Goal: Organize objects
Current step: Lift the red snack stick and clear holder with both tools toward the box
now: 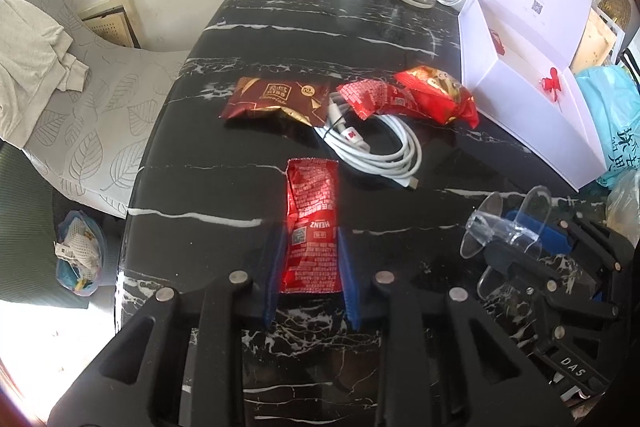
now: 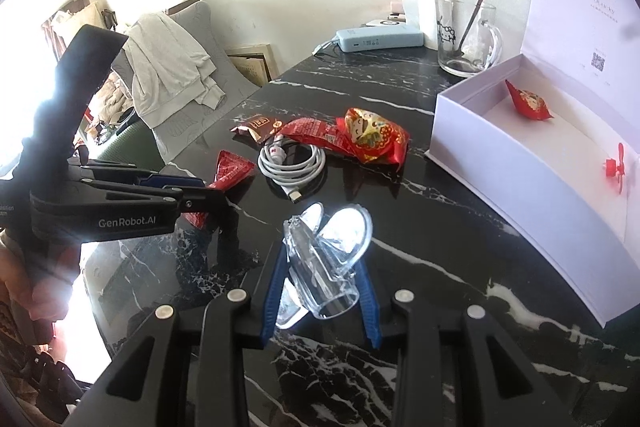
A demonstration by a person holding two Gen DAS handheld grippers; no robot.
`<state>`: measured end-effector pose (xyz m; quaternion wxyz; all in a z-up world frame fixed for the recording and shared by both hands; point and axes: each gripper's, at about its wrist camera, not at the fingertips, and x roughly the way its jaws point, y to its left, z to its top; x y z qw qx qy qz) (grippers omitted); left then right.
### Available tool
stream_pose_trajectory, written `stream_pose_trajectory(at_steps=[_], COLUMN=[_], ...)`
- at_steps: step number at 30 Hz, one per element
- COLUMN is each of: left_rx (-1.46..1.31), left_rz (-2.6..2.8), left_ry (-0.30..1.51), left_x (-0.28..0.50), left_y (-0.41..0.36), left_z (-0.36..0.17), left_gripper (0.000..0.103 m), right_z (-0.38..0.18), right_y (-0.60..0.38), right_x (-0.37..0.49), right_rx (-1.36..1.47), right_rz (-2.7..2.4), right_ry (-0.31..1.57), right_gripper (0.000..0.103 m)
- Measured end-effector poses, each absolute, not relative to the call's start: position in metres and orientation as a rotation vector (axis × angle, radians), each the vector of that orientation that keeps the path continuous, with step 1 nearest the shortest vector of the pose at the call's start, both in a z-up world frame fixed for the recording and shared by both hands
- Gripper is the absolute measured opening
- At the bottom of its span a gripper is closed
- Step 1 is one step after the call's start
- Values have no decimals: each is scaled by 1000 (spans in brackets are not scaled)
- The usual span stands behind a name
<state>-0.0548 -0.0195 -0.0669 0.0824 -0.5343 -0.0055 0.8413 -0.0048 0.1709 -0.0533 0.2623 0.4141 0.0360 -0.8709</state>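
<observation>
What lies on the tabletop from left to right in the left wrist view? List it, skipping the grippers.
dark chocolate packet → Heinz ketchup sachet → coiled white cable → red snack bag → white gift box. The second ketchup sachet overlaps the cable and bag, so it is left out.

Strong daylight enters from left of the black white-veined marble tabletop (image 1: 360, 27), overexposing the lower left margins of both views. Glare whitens the clear plastic fan-shaped piece (image 2: 332, 247) and washes the black left gripper (image 2: 208, 197). Fisheye curvature bends the tabletop's edges; corners vignette dark; focus is sharp centrally
</observation>
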Motion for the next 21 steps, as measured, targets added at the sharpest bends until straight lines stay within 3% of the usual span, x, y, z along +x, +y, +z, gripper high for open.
stream_pose_trajectory(at_steps=[21], left_rx=[-1456], left_rz=[2579], left_ry=[75], left_x=[-38], left_y=[5], left_z=[-8], left_gripper=[25], right_z=[-5], right_y=[197], right_x=[5], right_rx=[1042], right_rz=[-2430], right_ry=[123], right_gripper=[34])
